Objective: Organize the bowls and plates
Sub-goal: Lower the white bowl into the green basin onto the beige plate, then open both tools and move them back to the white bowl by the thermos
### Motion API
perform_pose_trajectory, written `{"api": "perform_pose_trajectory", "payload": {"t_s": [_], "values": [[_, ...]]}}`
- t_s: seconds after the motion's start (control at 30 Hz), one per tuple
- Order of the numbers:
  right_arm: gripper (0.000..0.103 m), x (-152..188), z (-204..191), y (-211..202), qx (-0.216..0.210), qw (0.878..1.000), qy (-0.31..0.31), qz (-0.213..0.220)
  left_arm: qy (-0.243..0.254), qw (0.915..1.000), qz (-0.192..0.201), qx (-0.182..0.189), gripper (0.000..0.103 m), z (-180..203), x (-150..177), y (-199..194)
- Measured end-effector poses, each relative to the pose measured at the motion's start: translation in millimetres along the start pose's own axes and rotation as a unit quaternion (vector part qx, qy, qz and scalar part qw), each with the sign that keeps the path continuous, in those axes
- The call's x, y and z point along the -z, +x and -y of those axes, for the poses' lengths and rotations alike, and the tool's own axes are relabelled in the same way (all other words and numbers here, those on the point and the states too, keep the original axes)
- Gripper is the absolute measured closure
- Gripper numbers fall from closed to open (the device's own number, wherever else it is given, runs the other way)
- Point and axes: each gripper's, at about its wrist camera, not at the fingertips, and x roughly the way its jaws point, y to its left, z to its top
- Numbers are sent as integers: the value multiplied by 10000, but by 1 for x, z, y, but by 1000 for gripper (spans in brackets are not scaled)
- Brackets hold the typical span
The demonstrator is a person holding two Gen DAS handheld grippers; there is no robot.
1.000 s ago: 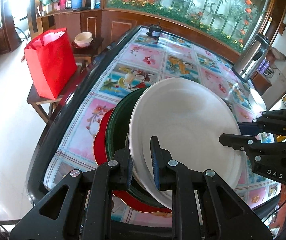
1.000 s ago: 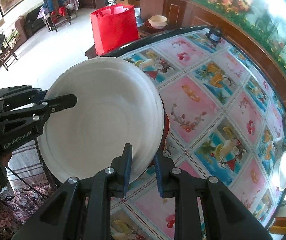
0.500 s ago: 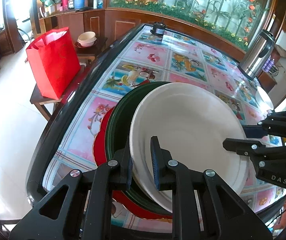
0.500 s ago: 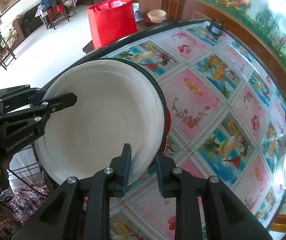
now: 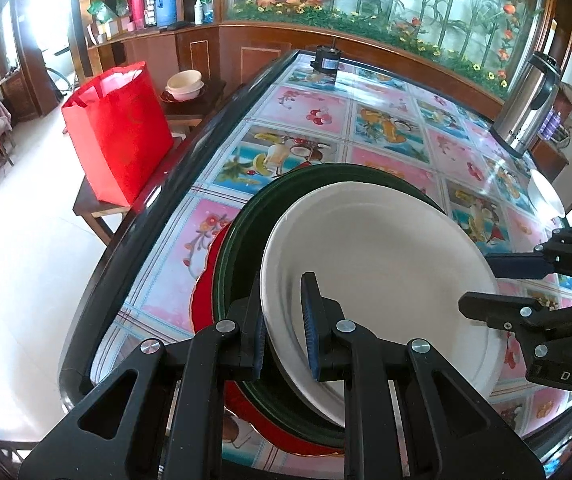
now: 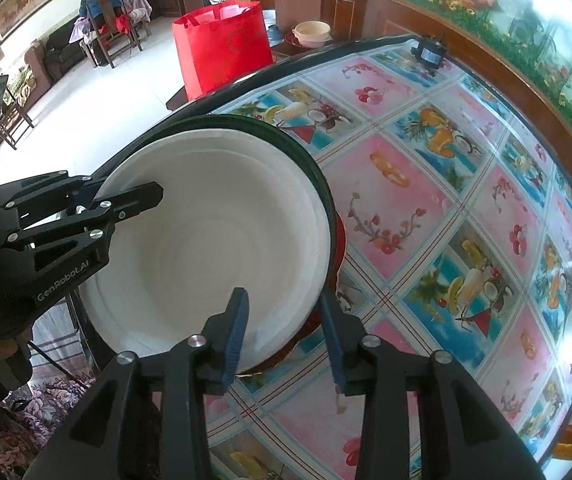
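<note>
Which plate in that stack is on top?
The white plate. It sits inside the dark green plate, with the red plate at the bottom on the table.

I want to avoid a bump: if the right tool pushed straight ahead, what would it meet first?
Probably the white plate's rim, already between the right tool's just-opened jaws; depth is unclear.

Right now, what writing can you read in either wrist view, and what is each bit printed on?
"DAS": on the body of the right gripper, seen from the left wrist.
"GenRobot.AI": on the body of the left gripper, seen from the right wrist.
Lettering on the steel thermos: too blurred to read.
Label on the small black device at the table's far end: too small to read.
</note>
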Motion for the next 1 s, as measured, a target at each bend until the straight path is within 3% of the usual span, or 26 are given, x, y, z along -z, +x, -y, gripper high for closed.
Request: {"api": "perform_pose_trajectory", "payload": {"t_s": [0.17,0.53,0.7,0.87,1.0], "values": [[63,7,6,-4,-85,9999,118,82,-73,9999,115,-51,87,-3,-2,-6],[54,28,18,-19,-348,9977,466,342,-132,9977,590,-318,62,-4,-9,-29],[51,41,31,-23,-403,9962,663,397,-153,9963,782,-331,59,3,-14,-41],[50,58,47,-31,-378,9943,890,444,10,9960,875,-183,59,25,-17,-51],[49,77,66,-37,-328,9918,1144,460,211,9955,915,147,56,57,-18,-56]]}}
